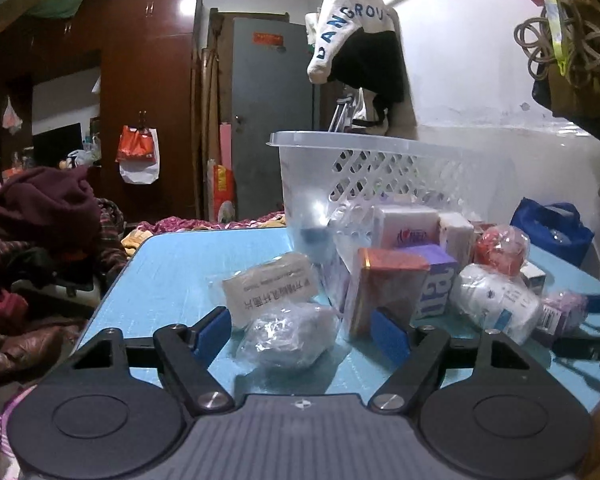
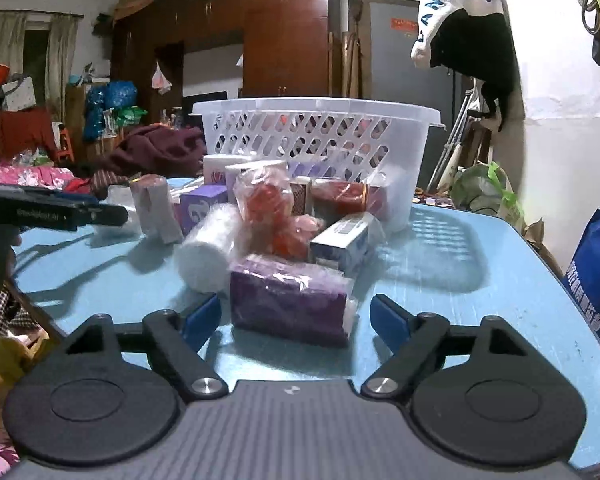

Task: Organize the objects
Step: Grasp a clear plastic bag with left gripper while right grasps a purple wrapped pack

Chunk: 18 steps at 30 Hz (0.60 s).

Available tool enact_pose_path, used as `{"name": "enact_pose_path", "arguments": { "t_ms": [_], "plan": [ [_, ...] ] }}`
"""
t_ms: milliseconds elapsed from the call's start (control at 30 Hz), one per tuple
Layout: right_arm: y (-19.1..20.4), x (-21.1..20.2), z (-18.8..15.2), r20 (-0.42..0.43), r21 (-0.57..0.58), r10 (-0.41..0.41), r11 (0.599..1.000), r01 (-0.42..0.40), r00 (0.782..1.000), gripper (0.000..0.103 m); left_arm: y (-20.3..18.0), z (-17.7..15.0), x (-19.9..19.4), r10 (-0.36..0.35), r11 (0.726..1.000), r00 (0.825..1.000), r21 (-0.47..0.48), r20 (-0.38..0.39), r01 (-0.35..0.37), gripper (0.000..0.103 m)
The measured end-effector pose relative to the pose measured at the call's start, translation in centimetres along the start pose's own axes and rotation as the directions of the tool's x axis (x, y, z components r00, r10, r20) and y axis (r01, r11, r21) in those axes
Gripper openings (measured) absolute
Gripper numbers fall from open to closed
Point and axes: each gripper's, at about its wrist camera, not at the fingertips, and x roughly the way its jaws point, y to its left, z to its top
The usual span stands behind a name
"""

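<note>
The left gripper hangs low and level in its own wrist view, its two blue-padded fingers spread wide toward 10 and 2 o'clock on black linkage arms, nothing clamped between them. The right gripper is held the same way, its blue pads parted and gripping nothing. In the right wrist view the left gripper appears side-on at 9 o'clock, its black body pointing toward 3 o'clock.

Dim indoor light, seemingly from overhead; basket casts soft shadows; fisheye edges curve.
</note>
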Motion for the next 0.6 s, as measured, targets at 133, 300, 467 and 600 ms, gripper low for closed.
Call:
{"name": "enact_pose_path", "arguments": {
  "t_ms": [133, 300, 467, 600],
  "plan": [
    [0.1, 0.0, -0.4, 0.01, 0.015, 0.007, 1.0, -0.008, 1.0, 0.072, -0.4, -0.3, 0.4, 0.015, 1.0, 0.999, 0.008, -0.031, -0.015, 0.08],
    [0.3, -0.2, -0.5, 0.013, 0.011, 0.011, 1.0, -0.011, 1.0, 0.072, -0.9, -0.4, 0.5, 0.05, 0.998, 0.998, 0.028, -0.048, -0.049, 0.05],
    [-0.2, -1.2, -0.3, 0.053, 0.023, 0.002, 1.0, -0.003, 0.999, 0.072, -1.3, -0.8, -1.0, 0.03, 0.999, 1.0, 0.036, 0.004, -0.03, 0.047],
    [-0.8, -1.9, 0.0, 0.08, 0.031, -0.001, 1.0, -0.001, 0.997, 0.072, -1.0, -1.0, -3.0, 0.022, 1.0, 0.997, 0.021, 0.068, -0.023, 0.046]
  ]
}}
